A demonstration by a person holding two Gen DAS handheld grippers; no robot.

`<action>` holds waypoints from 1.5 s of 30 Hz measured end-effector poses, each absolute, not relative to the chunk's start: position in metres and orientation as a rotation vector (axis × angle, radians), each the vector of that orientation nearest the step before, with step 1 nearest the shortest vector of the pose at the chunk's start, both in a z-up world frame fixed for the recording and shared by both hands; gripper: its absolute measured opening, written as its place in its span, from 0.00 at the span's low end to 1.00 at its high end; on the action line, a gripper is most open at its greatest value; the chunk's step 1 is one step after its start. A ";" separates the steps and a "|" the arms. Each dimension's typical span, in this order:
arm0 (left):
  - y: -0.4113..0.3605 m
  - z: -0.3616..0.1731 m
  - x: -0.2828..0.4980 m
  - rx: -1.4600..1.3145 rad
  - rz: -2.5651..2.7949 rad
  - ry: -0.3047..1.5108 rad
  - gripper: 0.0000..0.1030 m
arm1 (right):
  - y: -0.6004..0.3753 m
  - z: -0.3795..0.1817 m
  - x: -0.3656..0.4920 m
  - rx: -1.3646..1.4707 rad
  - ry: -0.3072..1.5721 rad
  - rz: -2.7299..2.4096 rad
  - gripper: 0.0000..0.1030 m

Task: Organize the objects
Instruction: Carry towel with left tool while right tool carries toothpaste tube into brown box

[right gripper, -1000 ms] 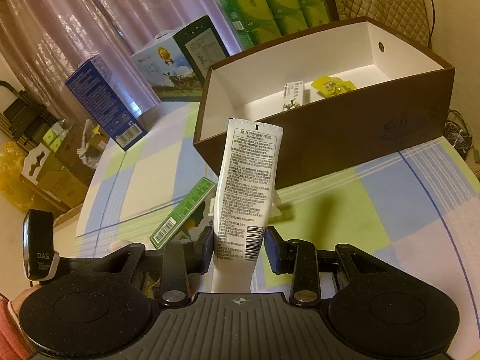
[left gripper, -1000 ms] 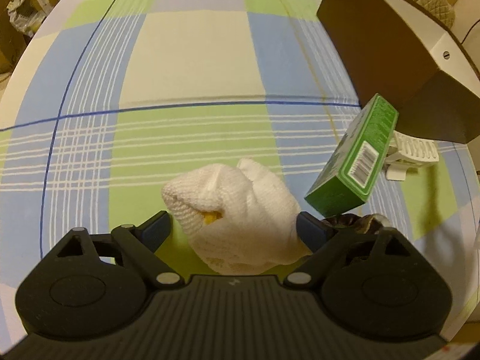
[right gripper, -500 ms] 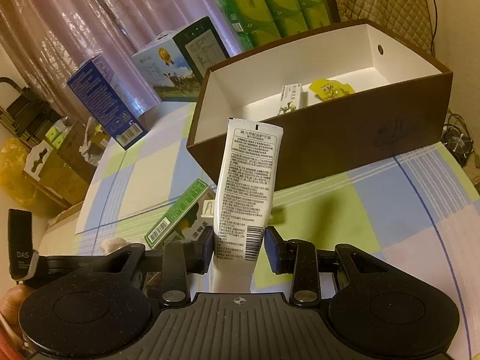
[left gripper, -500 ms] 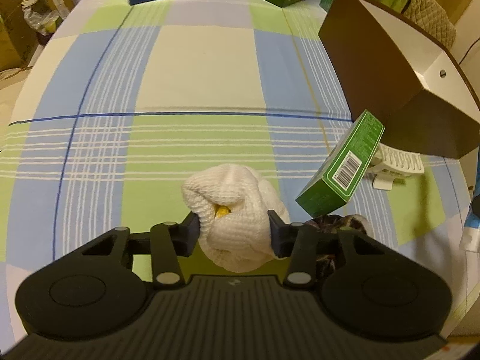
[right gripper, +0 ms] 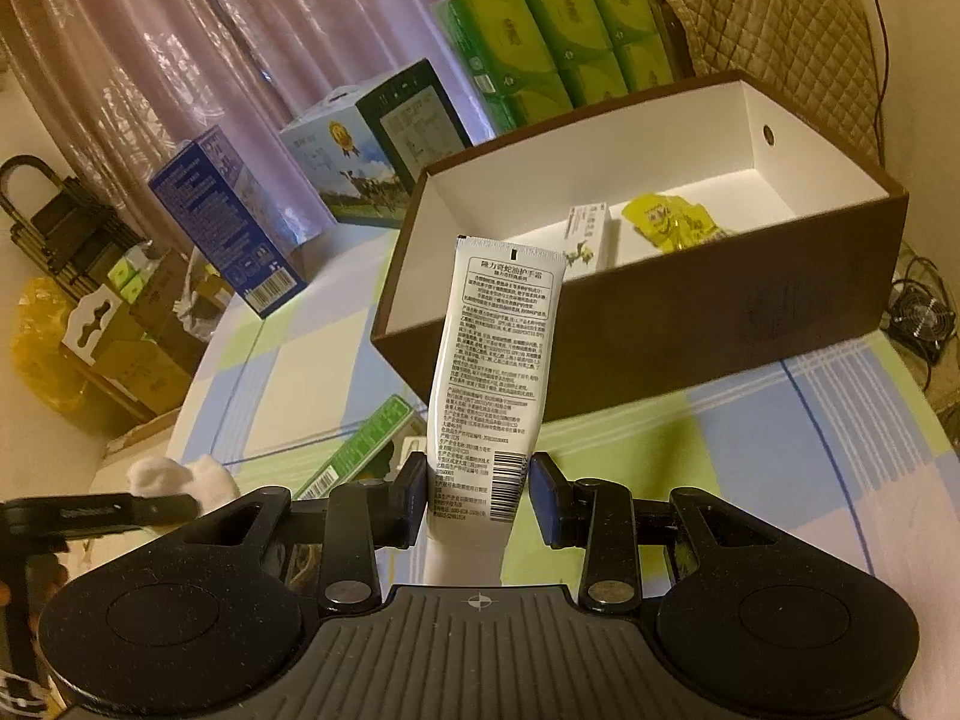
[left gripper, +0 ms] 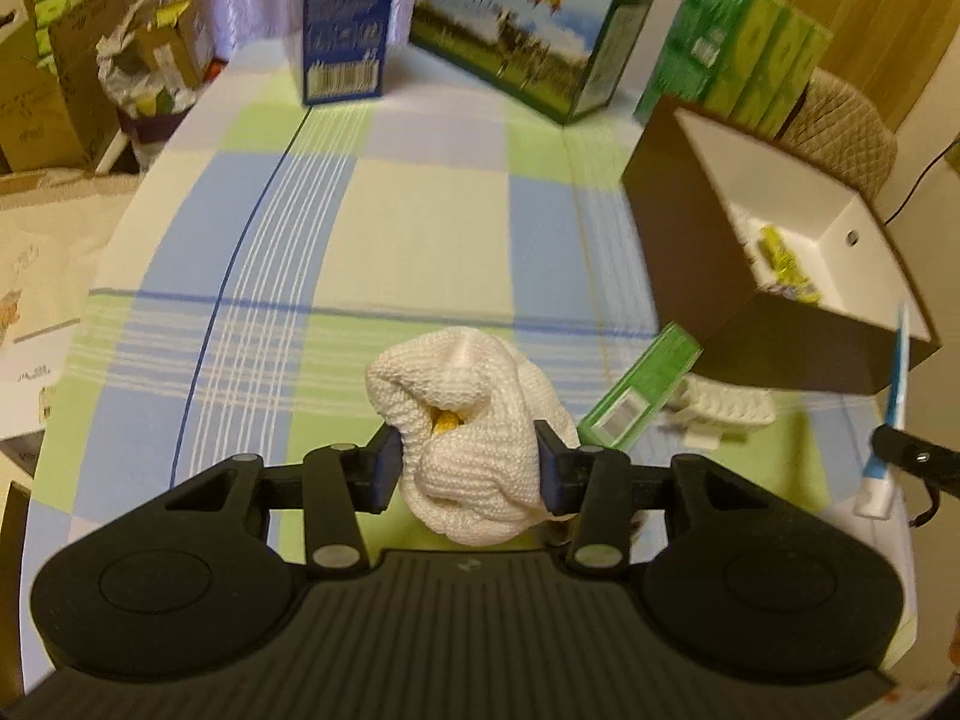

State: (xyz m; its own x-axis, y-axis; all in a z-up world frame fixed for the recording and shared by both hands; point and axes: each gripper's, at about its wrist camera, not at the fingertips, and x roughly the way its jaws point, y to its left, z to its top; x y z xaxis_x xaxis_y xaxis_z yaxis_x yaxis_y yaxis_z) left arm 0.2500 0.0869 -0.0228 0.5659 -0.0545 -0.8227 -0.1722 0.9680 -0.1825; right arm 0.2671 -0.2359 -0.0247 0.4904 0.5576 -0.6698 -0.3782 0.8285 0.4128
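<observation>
Above the checked cloth of the bench [left gripper: 420, 228], both claws are carrying loads toward the brown box [right gripper: 720, 324]. Left claw [left gripper: 465, 468] is closing firmly on a balled white knitted cloth [left gripper: 474, 420], pads pressing into its sides; the bundle is bulging forward between the fingers, soft and crumpled, with something yellow peeking out of a fold at its middle. Whether it is clear of the bench or dragging on it, I cannot tell. Right claw [right gripper: 477, 495] is gripping a white tube [right gripper: 498, 372] near its lower end, jaws narrowed onto it; the tube is standing upright, crimped end up, its face covered in dense black print with a barcode low on the right. Its top is overlapping the near wall of the box in the right wrist view, so it is probably near the box but not yet over it. Box interior is white and already holding a small white carton [right gripper: 591, 237] and a yellow packet [right gripper: 666, 222]. Step in hand, as I judge it: transport, both items lifted for boxing. Next move is calling for raising the tube over the near rim, then tilting or lowering it into free floor space beside the carton before releasing; the cloth is following from the left. Green carton [left gripper: 642, 390] and a white clip [left gripper: 726, 411] are lying just beside the box, not yet stowed.
</observation>
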 end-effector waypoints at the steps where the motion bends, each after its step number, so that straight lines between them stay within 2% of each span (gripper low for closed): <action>1: 0.083 -0.018 0.250 -0.254 0.063 0.958 0.38 | -0.237 -0.023 0.269 0.222 0.889 0.578 0.32; 9: 0.036 0.014 0.265 -0.232 -0.025 0.888 0.38 | -0.253 -0.014 0.284 0.219 0.867 0.599 0.32; 24: -0.055 0.040 0.322 -0.156 -0.140 0.825 0.39 | -0.310 0.012 0.333 0.212 0.783 0.544 0.32; 36: -0.098 0.040 0.383 -0.078 -0.133 0.821 0.39 | -0.336 0.030 0.396 0.115 0.727 0.535 0.32; 45: -0.120 0.024 0.435 -0.010 -0.105 0.861 0.39 | -0.327 0.015 0.453 0.001 0.767 0.513 0.32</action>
